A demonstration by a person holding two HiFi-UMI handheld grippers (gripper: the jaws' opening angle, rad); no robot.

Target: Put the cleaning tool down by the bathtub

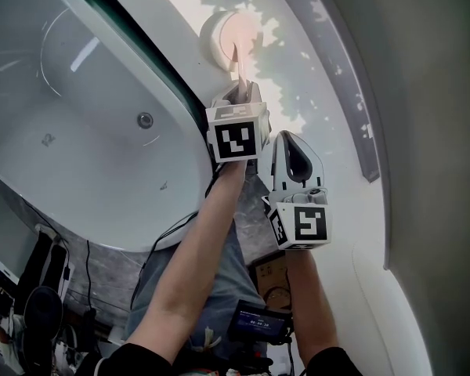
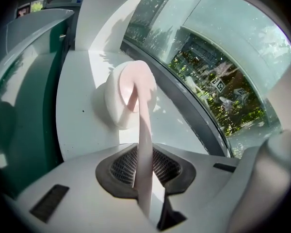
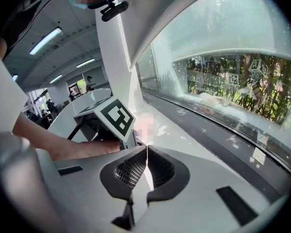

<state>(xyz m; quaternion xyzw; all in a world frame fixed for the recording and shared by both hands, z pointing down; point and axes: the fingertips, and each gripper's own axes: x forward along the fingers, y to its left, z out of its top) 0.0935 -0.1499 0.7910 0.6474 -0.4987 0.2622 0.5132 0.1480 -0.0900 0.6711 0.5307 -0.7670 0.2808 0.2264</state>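
The cleaning tool has a round white head point(image 1: 223, 37) and a thin pink handle point(image 1: 236, 59). In the head view it lies on the white ledge point(image 1: 313, 77) beside the bathtub point(image 1: 78, 131). My left gripper point(image 1: 241, 86) is shut on the pink handle point(image 2: 144, 149), which runs up between its pads to the white head point(image 2: 128, 101); that head looks to be touching the ledge. Just to the right and nearer me, my right gripper point(image 1: 294, 139) is shut with nothing in its jaws point(image 3: 146, 152), and the left gripper's marker cube point(image 3: 114, 115) shows ahead of it.
The tub's drain point(image 1: 145, 119) lies left of the ledge. A curved window point(image 2: 223, 57) with a dark sill strip point(image 1: 352, 92) runs along the ledge's far side. Cables and gear point(image 1: 31, 304) crowd the floor at lower left.
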